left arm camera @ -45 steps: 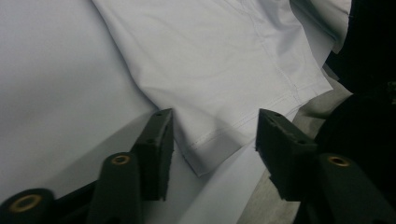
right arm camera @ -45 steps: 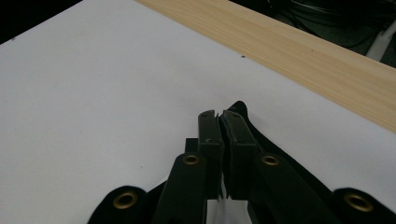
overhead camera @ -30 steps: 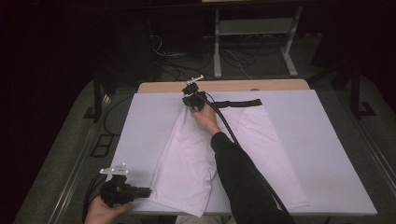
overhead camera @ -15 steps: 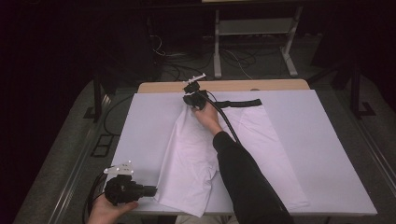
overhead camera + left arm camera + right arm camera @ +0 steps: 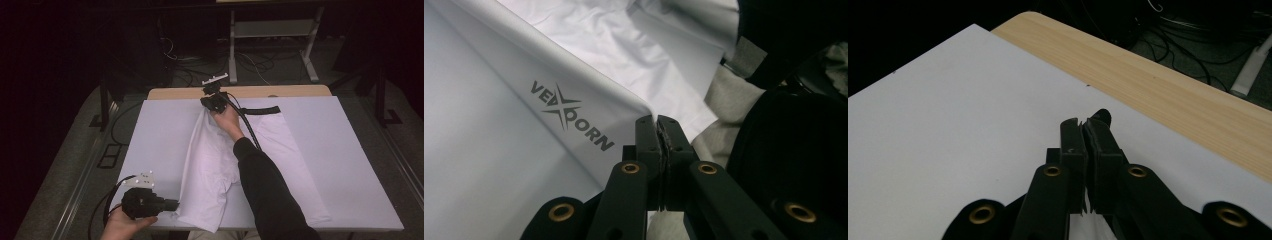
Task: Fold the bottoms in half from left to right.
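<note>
High view: the white cloth garment (image 5: 215, 165) runs lengthwise near-to-far, the left gripper (image 5: 172, 204) and right gripper (image 5: 206, 106) clamped on its ends.

Garment: white cloth (image 5: 210, 160), wrinkled, partly folded over itself (black band at far end)
Position: stretched lengthwise down the counter's white mat
Ends: both pinched in closed jaws

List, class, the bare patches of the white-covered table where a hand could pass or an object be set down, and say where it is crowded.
Free: the white table cover left of the white garment, and the cover's right part up to its right edge. Also the bare wooden strip at the far edge. Crowded: the middle, under the garment, the dark-sleeved arm, the right gripper and the left gripper.
</note>
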